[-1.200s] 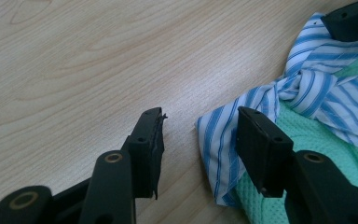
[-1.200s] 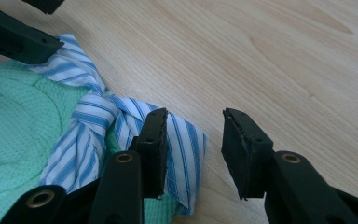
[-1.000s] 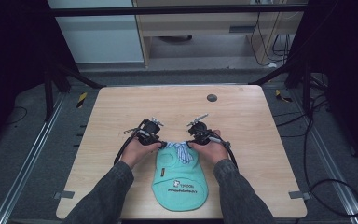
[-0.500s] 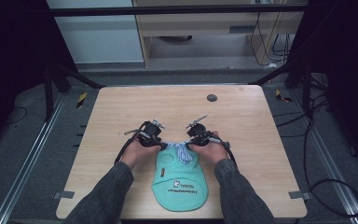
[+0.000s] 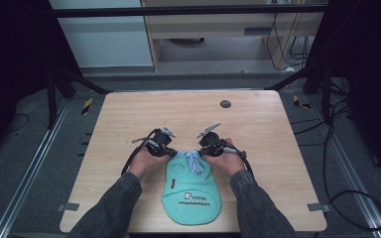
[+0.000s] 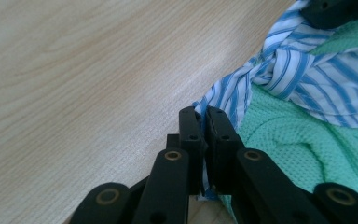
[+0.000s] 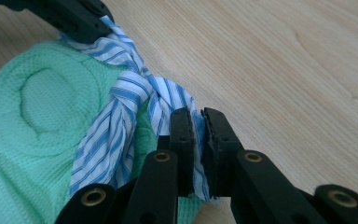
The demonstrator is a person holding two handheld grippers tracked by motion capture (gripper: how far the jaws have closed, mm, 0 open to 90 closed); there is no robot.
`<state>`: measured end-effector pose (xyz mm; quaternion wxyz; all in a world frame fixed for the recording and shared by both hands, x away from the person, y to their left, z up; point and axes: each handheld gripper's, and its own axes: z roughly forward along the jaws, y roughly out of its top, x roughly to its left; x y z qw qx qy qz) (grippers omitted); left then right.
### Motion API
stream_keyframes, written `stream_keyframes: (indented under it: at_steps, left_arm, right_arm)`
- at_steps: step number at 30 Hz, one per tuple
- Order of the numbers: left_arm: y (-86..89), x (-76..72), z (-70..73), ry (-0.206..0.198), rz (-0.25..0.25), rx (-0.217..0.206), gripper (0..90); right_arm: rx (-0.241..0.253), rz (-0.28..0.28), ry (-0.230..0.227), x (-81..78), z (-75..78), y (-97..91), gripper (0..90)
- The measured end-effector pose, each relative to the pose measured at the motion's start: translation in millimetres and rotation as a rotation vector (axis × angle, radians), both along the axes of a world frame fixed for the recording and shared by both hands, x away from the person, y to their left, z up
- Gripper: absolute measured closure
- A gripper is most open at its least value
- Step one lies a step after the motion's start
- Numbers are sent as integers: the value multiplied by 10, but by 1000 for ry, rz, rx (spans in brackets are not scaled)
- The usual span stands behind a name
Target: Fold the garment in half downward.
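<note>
A mint-green mesh garment (image 5: 191,193) with a printed logo lies flat near the table's front edge. Its blue-and-white striped collar (image 5: 190,159), knotted in the middle, sits at the far end. My left gripper (image 5: 171,152) is shut on the collar's left end; in the left gripper view (image 6: 204,114) the striped cloth (image 6: 307,79) is pinched between the jaws beside the green mesh (image 6: 298,149). My right gripper (image 5: 202,150) is shut on the collar's right end, as the right gripper view (image 7: 196,116) shows, with the striped knot (image 7: 130,93) and green mesh (image 7: 28,126) to its left.
The wooden table (image 5: 129,119) has bare surface beyond and to both sides of the garment. A small dark round disc (image 5: 225,103) lies near its far edge. Cables trail from both grippers, and dark frame legs stand past the table's far corners.
</note>
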<state>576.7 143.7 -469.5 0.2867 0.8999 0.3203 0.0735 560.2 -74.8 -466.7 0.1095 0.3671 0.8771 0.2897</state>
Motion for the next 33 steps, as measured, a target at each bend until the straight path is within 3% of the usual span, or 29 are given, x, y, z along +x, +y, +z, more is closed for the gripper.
stream_keyframes:
  at_steps: [12, 18, 33]
  left_arm:
    - [6, -62, 293, -90, -65, -7, 868]
    - [-11, -120, 387, -117, -85, -3, 868]
    - [-75, -154, 551, -168, -122, 22, 869]
  right_arm:
    - [-8, 66, -92, -109, 236, -70, 832]
    - [-21, 82, -124, -166, 327, -101, 832]
    - [-45, 105, -150, -156, 458, -155, 831]
